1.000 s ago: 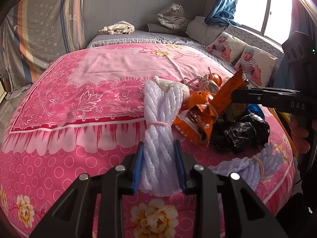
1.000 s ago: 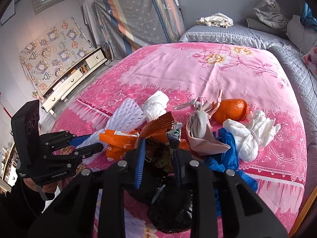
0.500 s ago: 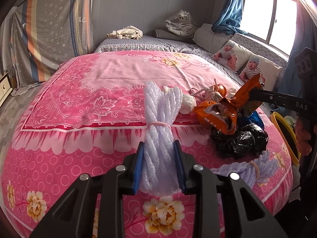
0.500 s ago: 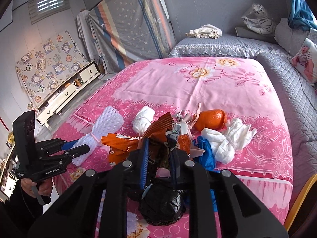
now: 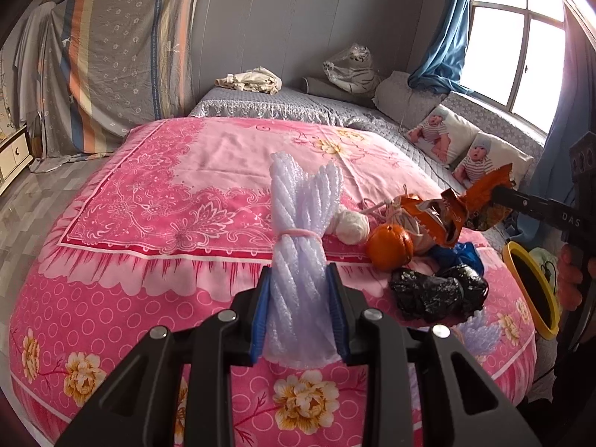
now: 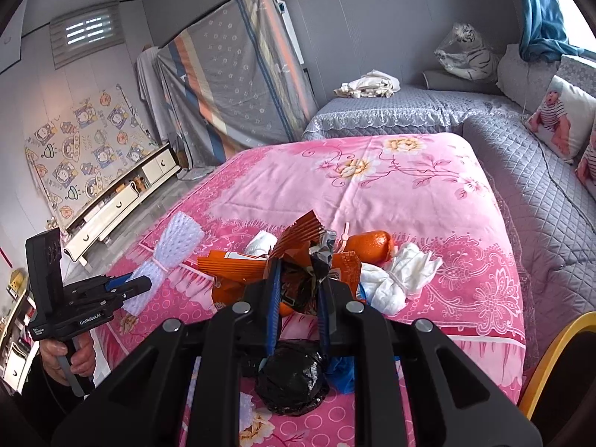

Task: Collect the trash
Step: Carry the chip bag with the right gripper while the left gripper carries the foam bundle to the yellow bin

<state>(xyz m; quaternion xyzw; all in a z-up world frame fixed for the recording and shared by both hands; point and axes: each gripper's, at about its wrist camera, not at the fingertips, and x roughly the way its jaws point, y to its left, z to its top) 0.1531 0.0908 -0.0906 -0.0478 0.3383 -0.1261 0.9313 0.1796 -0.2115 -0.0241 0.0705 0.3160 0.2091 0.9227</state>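
A: What has the left gripper (image 5: 300,311) got?

B: A white foam-net bundle tied at the waist with a pink band (image 5: 298,260). Both blue pads press on its lower half, and it stands lifted above the pink floral bedspread (image 5: 156,201).

A: And the right gripper (image 6: 298,294)?

B: Clamped on a crumpled orange snack wrapper with a dark foil lining (image 6: 298,268), also held up off the bed.

A: What trash lies on the bedspread?

B: A cluster near the front edge: a crumpled black plastic bag (image 5: 439,294), a bit of blue plastic (image 5: 462,255) just behind it, an orange fruit-like ball (image 5: 389,247), a white wad (image 5: 352,225) and a knotted white tissue bundle (image 6: 398,279).

A: Any container?

B: A yellow-rimmed bin (image 5: 530,290) sits beside the bed's right side, close to the hand (image 5: 570,275) on the right gripper's handle.
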